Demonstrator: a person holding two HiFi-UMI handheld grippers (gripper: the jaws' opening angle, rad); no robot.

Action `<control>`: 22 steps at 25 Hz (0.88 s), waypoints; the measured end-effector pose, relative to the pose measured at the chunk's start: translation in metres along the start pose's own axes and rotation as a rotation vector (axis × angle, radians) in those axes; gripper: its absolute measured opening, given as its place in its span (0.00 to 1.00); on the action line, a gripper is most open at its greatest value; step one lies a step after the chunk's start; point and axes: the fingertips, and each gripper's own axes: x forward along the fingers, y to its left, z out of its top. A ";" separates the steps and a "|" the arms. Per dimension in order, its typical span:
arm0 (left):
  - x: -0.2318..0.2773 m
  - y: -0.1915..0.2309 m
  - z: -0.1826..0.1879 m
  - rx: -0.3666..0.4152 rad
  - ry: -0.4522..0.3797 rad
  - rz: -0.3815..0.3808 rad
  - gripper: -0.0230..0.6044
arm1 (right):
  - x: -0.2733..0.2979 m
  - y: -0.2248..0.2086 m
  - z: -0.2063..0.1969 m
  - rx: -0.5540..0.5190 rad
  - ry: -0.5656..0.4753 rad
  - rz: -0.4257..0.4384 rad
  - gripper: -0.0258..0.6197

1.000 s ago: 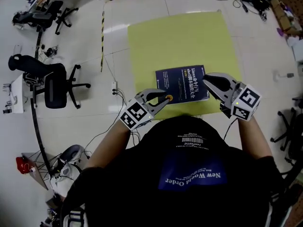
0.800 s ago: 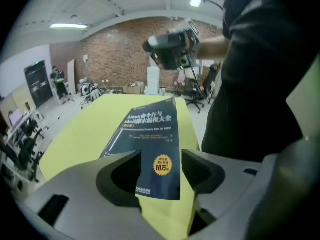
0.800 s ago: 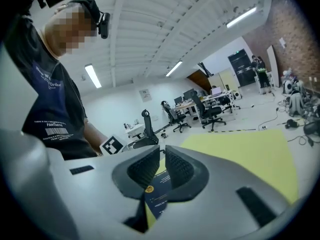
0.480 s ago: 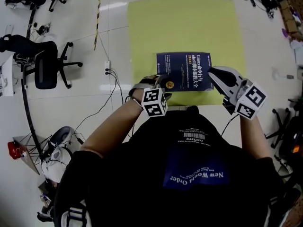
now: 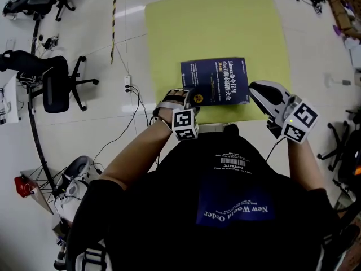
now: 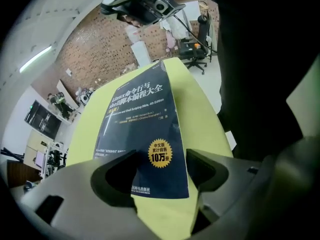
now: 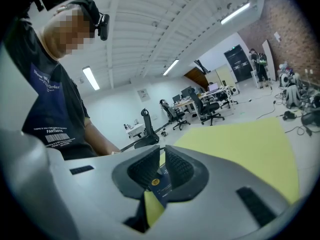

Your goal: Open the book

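Observation:
A dark blue book lies shut, cover up, on the yellow mat, close to the mat's near edge. My left gripper points steeply down over the book's near-left corner. In the left gripper view its jaws stand wide open, one on each side of that corner of the book, and the pads do not touch it. My right gripper hovers just off the book's near-right corner, its jaws shut with nothing held. Past them a sliver of the book shows.
White floor surrounds the mat. Office chairs stand at the left, with a power strip and cables beside the mat's left edge. A yellow-black tape line runs along the floor. More chairs and desks stand far off.
My left gripper dropped to the book's near-left corner, rolled over, and its jaws went from nearly shut to wide open. The right gripper hardly shifted.

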 end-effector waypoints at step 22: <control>-0.072 0.031 0.027 -0.168 -0.201 -0.101 0.19 | -0.025 0.003 0.023 -0.015 -0.067 -0.013 0.05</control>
